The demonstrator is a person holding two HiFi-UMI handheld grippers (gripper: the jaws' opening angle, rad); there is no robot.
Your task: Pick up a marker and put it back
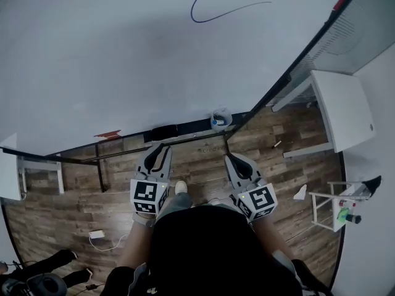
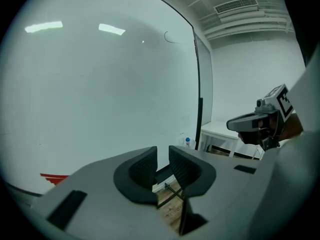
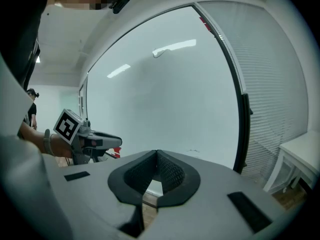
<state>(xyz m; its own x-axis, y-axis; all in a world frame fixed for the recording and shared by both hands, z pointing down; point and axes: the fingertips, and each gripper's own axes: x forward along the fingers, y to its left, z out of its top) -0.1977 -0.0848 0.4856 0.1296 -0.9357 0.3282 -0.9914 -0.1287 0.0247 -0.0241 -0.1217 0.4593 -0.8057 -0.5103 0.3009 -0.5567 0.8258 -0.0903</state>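
**A:** While both grippers hover before the whiteboard, where's the marker?

**B:** Probably that blue-capped thing in the clear cup at the board's foot, dead ahead. It's nearer the right gripper, jaws pressed together, empty. The left gripper shows a narrow gap, nothing inside. Can't tell its axis. No legible writing, only a blue stroke.

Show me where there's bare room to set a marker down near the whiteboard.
The white table right of the whiteboard looks bare on top. The ledge looks free between the black block and the red mark. Crowded: the cup end of the ledge and the small stand at right.
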